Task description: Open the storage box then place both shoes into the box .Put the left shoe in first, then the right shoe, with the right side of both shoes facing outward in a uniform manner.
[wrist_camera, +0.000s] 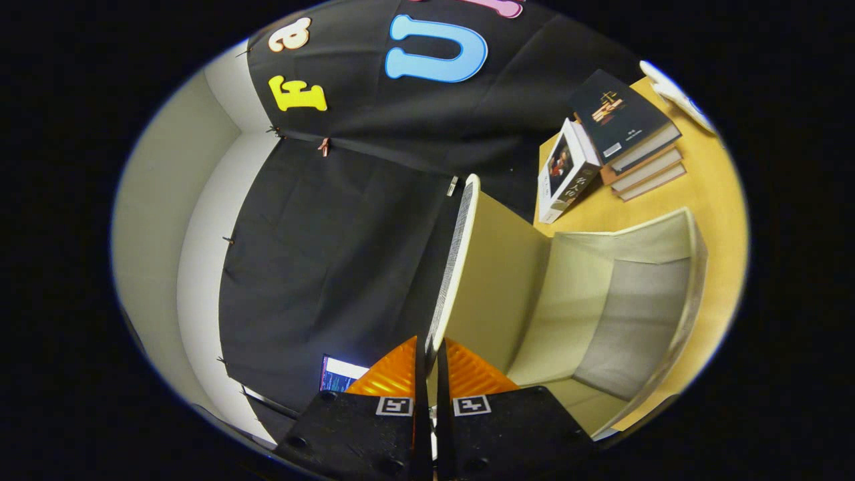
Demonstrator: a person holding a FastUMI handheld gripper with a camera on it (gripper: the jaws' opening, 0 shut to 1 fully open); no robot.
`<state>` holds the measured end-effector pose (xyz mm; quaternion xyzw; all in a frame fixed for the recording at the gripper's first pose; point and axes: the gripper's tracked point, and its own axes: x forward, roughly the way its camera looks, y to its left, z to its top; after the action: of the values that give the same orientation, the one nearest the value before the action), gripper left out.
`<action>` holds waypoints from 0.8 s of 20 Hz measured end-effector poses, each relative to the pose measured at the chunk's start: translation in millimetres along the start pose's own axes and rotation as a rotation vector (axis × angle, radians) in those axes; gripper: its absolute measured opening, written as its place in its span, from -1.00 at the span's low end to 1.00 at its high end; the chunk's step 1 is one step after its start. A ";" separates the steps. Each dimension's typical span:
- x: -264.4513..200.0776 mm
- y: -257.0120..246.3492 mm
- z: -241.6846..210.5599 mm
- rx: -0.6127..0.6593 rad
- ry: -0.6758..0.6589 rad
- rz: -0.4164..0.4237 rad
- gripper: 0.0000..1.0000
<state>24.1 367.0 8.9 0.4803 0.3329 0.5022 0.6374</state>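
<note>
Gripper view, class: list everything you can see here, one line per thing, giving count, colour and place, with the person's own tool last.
Storage box: one, cream outside and grey inside, open and with nothing visible in it, on the table just ahead of the fingers.
Box lid: one, cream, swung open, its edge pinched between the fingers.
Books: a small stack with a dark top cover, plus one white book leaning against it, beyond the box.
Table: one, yellow wood, under box and books.
White object: one, at the table's far edge; cannot identify.
Gripper: one, shut on the box lid.
</note>
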 end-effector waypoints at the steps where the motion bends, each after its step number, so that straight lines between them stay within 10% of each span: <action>1: 12.6 5.1 -1.6 0.001 0.005 0.003 -0.86; 8: 44.4 10.7 -10.6 0.036 0.026 -0.032 -0.78; 11: 41.8 12.1 -6.1 0.013 0.000 -0.030 0.46; 13: 38.3 14.2 1.8 0.006 -0.037 -0.026 0.86; 16: 27.5 12.8 10.8 0.006 -0.068 -0.041 0.92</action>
<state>37.3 390.8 26.0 0.4921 0.3222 0.4714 0.6571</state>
